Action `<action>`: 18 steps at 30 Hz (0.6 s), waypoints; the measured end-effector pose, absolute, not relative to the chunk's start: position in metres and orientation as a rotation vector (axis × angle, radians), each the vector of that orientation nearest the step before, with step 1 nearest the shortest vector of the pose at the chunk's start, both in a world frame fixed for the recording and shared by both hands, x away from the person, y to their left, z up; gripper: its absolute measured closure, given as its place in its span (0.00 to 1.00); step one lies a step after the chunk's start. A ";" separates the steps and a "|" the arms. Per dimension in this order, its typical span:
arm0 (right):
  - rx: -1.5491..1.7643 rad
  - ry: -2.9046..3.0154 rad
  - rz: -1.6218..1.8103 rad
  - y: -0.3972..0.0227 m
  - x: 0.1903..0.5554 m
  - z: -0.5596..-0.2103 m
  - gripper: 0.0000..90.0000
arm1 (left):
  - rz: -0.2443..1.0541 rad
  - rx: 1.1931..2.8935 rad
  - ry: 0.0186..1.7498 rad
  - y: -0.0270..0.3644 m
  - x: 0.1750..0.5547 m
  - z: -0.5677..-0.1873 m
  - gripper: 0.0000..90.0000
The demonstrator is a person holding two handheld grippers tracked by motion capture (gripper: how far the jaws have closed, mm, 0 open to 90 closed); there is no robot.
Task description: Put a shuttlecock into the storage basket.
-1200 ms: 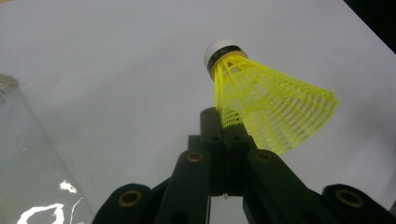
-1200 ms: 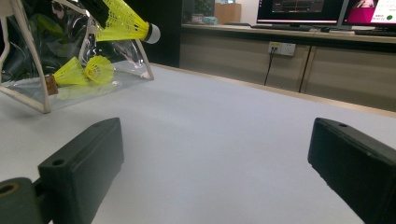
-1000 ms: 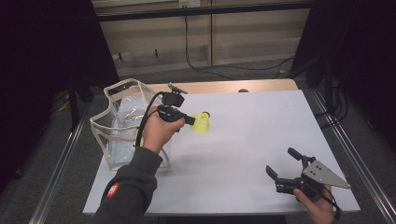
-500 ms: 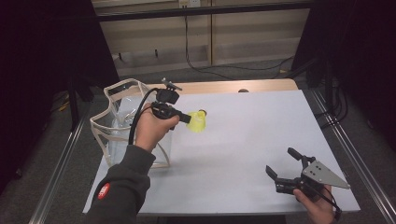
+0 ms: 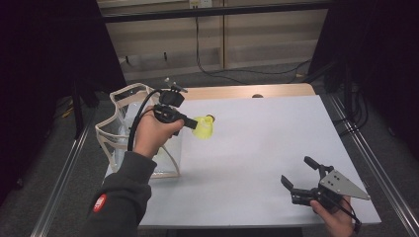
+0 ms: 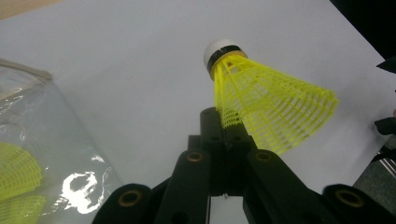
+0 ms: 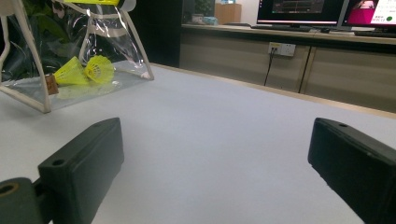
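A yellow mesh shuttlecock (image 5: 204, 129) with a white cork tip hangs above the white table, beside a clear bag (image 5: 114, 98) with cream trim. My left gripper (image 5: 193, 124) is shut on the edge of its skirt. In the left gripper view, the shuttlecock (image 6: 271, 102) stands up and to the right from the closed tips of the left gripper (image 6: 224, 128), and the bag (image 6: 51, 135) lies at the left. My right gripper (image 5: 296, 171) rests open near the table's front right, with nothing between the jaws of the right gripper (image 7: 215, 158).
Inside the bag (image 7: 135, 56) lie other yellow shuttlecocks (image 7: 88, 70). The white table (image 5: 267, 143) stretches between the two hands, with a wooden strip along its far edge. Metal rails run along both sides. Cabinets and monitors stand beyond the table.
The left hand has lifted the shuttlecock a little and carried it leftward, closer to the bag. The right gripper has stayed where it was.
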State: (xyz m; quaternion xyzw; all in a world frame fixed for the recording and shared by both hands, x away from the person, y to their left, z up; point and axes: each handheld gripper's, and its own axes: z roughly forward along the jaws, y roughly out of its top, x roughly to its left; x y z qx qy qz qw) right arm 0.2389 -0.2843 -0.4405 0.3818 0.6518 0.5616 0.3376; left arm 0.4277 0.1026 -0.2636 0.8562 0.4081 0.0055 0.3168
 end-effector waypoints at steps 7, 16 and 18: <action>0.996 1.693 1.462 -0.285 0.239 -0.440 0.04 | 0.017 2.253 1.075 0.109 0.427 -0.255 1.00; 0.991 1.696 1.458 -0.284 0.239 -0.440 0.03 | 0.030 2.255 1.074 0.114 0.426 -0.247 1.00; 0.992 1.696 1.458 -0.284 0.239 -0.440 0.03 | 0.032 2.255 1.072 0.115 0.426 -0.246 1.00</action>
